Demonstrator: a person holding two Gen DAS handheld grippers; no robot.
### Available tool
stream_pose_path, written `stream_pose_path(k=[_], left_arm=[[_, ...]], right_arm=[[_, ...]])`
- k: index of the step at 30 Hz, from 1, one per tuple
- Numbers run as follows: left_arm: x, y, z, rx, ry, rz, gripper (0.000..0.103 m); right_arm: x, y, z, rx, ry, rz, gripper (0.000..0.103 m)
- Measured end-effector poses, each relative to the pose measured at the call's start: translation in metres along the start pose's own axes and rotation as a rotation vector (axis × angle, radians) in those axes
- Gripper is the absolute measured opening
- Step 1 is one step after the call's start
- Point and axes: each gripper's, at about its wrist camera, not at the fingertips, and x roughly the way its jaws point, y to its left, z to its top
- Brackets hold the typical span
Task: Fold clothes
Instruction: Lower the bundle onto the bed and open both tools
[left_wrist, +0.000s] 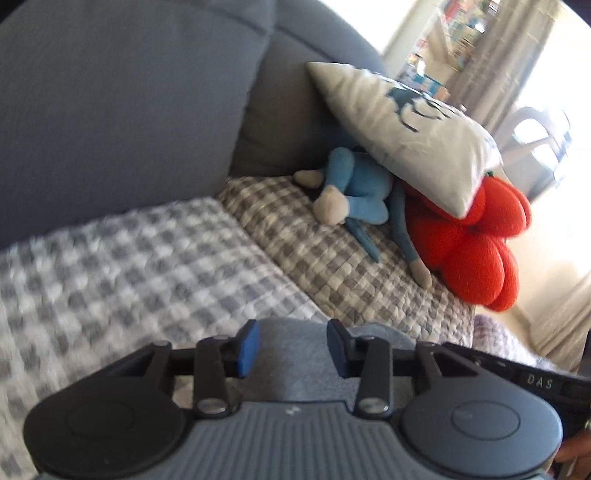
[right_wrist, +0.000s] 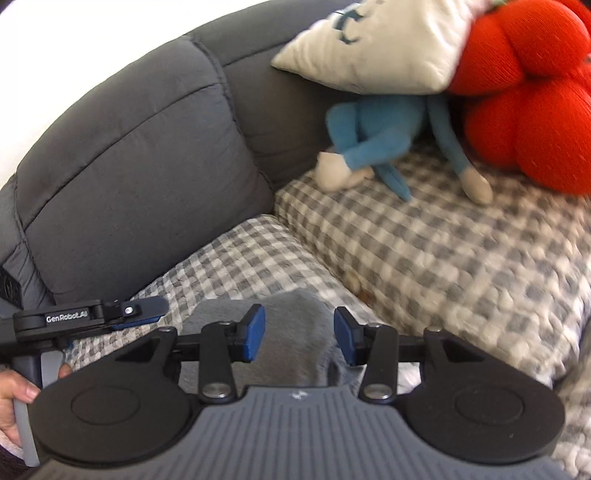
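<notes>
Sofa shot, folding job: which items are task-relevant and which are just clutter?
Job:
- grey garment, lying on the checked cover
- left tool, jaws apart over the garment
- right tool, jaws apart over the garment

Lying about:
- blue stuffed toy
- red cushion
- white pillow
- grey back cushion

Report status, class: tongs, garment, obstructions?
Left tongs open, right tongs open, nothing gripped. Grey garment under both, on checked cover. Plush toy, pillows beyond, clear.
</notes>
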Motion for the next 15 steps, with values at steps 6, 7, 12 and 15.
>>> stream_pose_path(k=[6,7,12,15], left_arm=[[0.027,-0.025,-0.013,0.199,0.050,0.038,0.033],[0.031,-0.025,-0.016,0.209,0.054,0.044,0.033],[0.041,-0.022,-0.021,0.213,0.062,0.041,0.032],[0.037,-0.029,-0.019,0.234,0.072,0.060,0.032]], right_arm=[[0.029,0.007,-0.002,-0.033,0.046,-0.004,0.042],[0.033,0.004,-0.003,-0.023,0.061,-0.006,0.041],[0.046,-0.010,-0.011,0.032,0.104,-0.017,0.031],[0.043,-0.009,-0.009,0.022,0.114,-0.009,0.031]])
